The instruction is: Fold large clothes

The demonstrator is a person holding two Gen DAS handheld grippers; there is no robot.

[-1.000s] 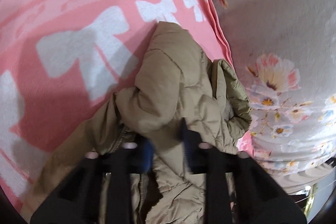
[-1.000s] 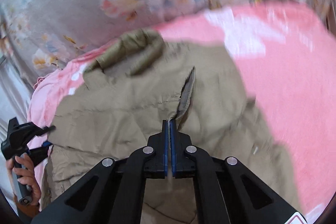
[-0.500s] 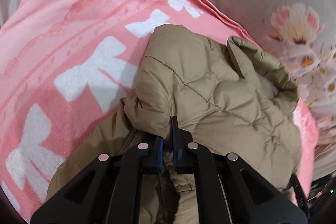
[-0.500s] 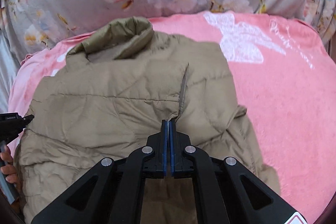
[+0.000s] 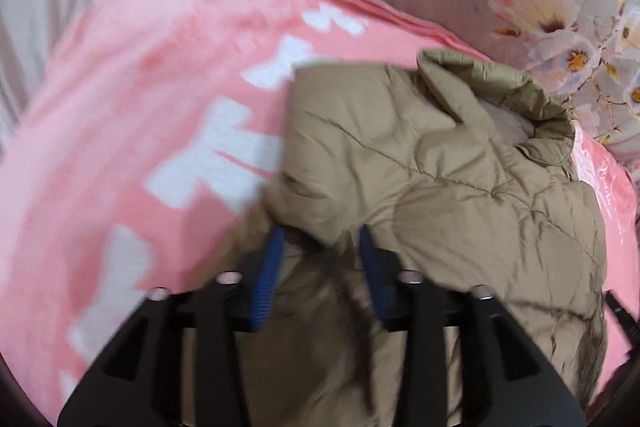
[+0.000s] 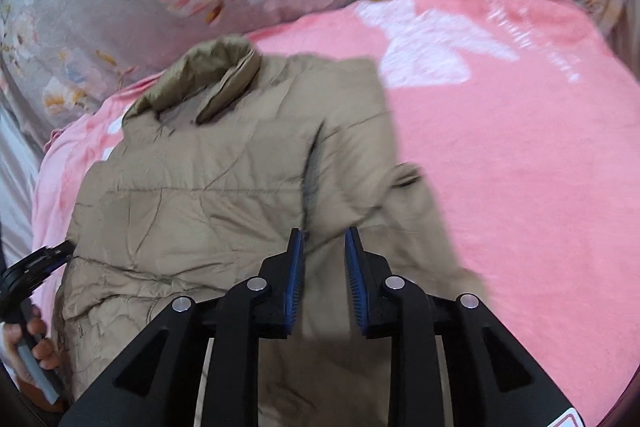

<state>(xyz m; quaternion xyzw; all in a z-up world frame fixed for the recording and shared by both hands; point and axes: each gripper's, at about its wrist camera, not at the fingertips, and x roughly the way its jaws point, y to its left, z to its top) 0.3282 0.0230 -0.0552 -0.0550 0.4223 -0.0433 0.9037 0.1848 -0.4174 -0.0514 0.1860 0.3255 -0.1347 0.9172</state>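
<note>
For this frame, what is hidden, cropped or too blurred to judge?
- Left wrist view: jacket hem, hidden behind the left gripper, whose jaws are opening.
- Left wrist view: pink blanket pattern, smeared by motion blur.
- Right wrist view: jacket's lower part, covered by the right gripper, also opening.

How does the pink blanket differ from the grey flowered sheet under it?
The pink blanket is fuzzy with white bows; the grey flowered sheet looks smooth with pale blossoms. The blanket carries the beige jacket; the sheet lies beyond it, bare. Both are spread flat.
</note>
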